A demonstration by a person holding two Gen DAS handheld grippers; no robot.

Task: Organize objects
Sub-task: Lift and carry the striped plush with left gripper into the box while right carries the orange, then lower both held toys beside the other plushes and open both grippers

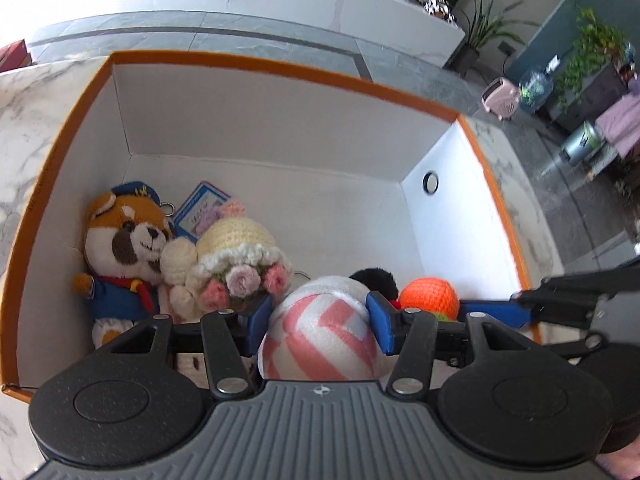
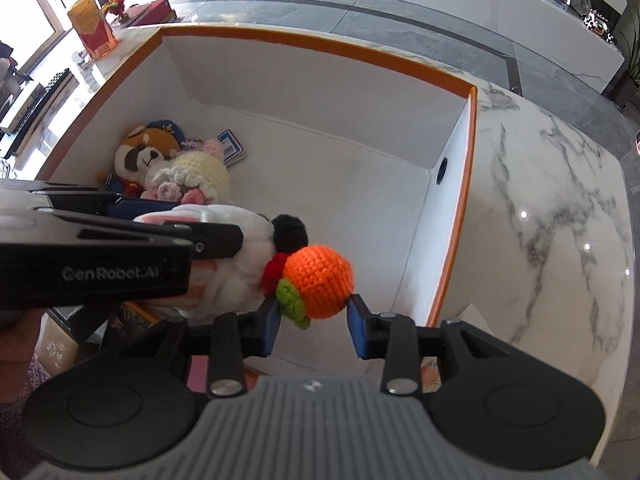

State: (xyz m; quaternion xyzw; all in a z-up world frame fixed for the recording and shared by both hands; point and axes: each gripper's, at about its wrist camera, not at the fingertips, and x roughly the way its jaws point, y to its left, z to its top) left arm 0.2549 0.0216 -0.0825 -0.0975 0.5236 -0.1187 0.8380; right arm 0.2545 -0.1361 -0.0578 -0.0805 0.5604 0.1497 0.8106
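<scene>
My left gripper (image 1: 318, 320) is shut on a white plush toy with pink stripes (image 1: 320, 332) and a black pompom, held over the near part of an orange-rimmed white box (image 1: 280, 68). My right gripper (image 2: 312, 322) is shut on an orange crocheted ball with a green leaf (image 2: 320, 280), held just right of the plush over the same box (image 2: 320, 46). The ball also shows in the left wrist view (image 1: 430, 294). The left gripper and plush (image 2: 236, 264) show in the right wrist view.
In the box's left corner lie a brown bear in a blue uniform (image 1: 124, 252), a cream crocheted doll with flowers (image 1: 236, 256) and a blue card (image 1: 200, 208). The box stands on a white marble counter (image 2: 560, 220). A red carton (image 2: 92, 24) stands far left.
</scene>
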